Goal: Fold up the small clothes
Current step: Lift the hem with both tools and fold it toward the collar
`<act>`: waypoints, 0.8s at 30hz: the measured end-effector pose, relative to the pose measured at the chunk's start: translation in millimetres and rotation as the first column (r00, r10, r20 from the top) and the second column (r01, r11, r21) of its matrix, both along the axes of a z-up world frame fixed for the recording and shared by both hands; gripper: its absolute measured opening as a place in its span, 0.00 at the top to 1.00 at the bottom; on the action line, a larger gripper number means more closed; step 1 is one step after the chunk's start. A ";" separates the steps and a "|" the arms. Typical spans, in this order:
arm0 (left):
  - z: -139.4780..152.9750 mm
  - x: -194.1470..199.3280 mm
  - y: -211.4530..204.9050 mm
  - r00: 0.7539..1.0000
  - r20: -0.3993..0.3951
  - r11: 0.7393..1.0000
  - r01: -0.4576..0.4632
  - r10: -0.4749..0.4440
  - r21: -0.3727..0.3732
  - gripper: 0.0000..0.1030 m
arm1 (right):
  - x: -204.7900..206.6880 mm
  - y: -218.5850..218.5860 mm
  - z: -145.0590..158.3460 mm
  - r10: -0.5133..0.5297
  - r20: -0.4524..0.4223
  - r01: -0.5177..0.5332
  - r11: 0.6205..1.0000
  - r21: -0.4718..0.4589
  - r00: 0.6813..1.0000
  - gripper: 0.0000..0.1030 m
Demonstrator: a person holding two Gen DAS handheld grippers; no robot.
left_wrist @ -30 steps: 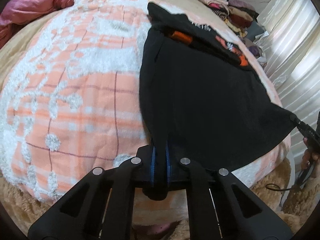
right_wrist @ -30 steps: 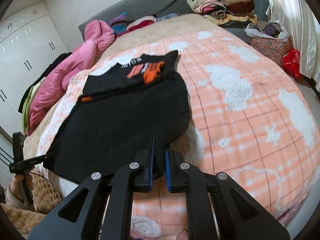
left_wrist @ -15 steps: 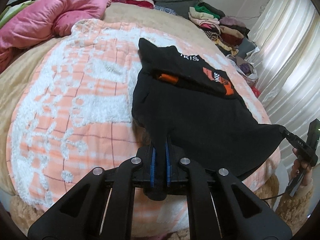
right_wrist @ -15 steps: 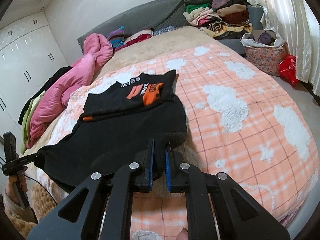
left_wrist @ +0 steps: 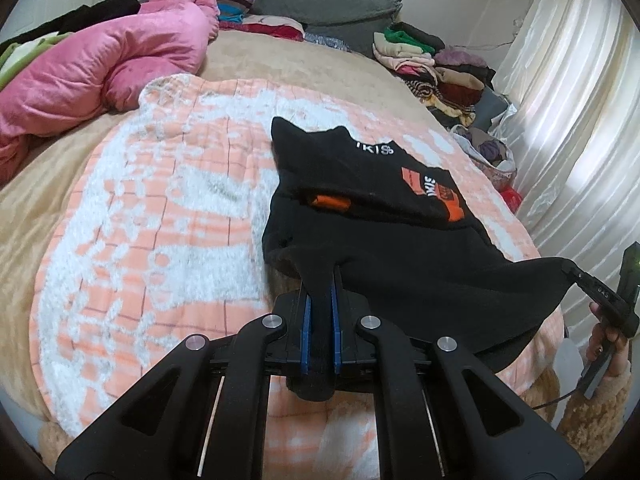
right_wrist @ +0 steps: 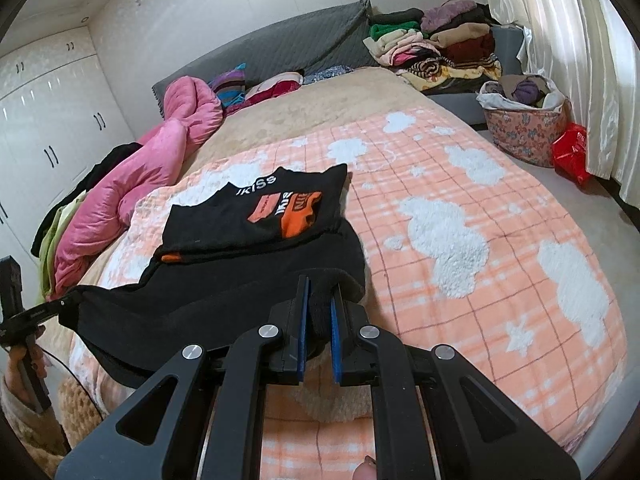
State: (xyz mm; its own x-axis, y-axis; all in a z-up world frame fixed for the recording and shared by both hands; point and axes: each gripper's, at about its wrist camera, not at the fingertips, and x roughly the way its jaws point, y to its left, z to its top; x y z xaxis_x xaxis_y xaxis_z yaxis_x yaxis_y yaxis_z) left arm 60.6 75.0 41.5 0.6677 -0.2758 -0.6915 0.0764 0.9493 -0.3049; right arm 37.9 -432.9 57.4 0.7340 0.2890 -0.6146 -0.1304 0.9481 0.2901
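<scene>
Midway, I lift the black shirt's [left_wrist: 420,256] near hem off the blanket [left_wrist: 160,220].
My left gripper [left_wrist: 320,308] and right gripper [right_wrist: 318,312] clamp its corners; the 12 o'clock end is folded, the final fold remains.

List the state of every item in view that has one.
Black garment: near hem lifted off blanket, far part flat.
Left gripper: shut on the garment's hem.
Right gripper: shut on the hem.
Wardrobe doors: closed.
Floral basket: filled with clothes.

My left gripper [left_wrist: 320,300] clamps the near corner of the black fleece garment with orange print [left_wrist: 400,248]; my right gripper [left_wrist: 576,276], at three o'clock, pinches the other corner above the peach-and-white plaid blanket [left_wrist: 160,240].
</scene>
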 end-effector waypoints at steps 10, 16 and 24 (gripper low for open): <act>14.6 12.1 -0.1 1.000 0.027 1.000 -0.004 0.004 0.014 0.98 | 11.6 2.5 14.2 -0.003 0.027 0.004 1.000 -0.019 1.000 0.92; 19.7 19.2 -3.1 0.999 0.038 0.999 -0.007 0.006 0.032 0.98 | 16.9 3.4 16.6 -0.007 0.028 0.007 1.000 -0.022 1.000 0.92; 24.1 34.2 -4.5 0.999 0.052 0.998 -0.012 0.009 0.057 0.98 | 33.7 6.8 21.6 -0.014 0.039 0.016 0.999 -0.049 0.999 0.92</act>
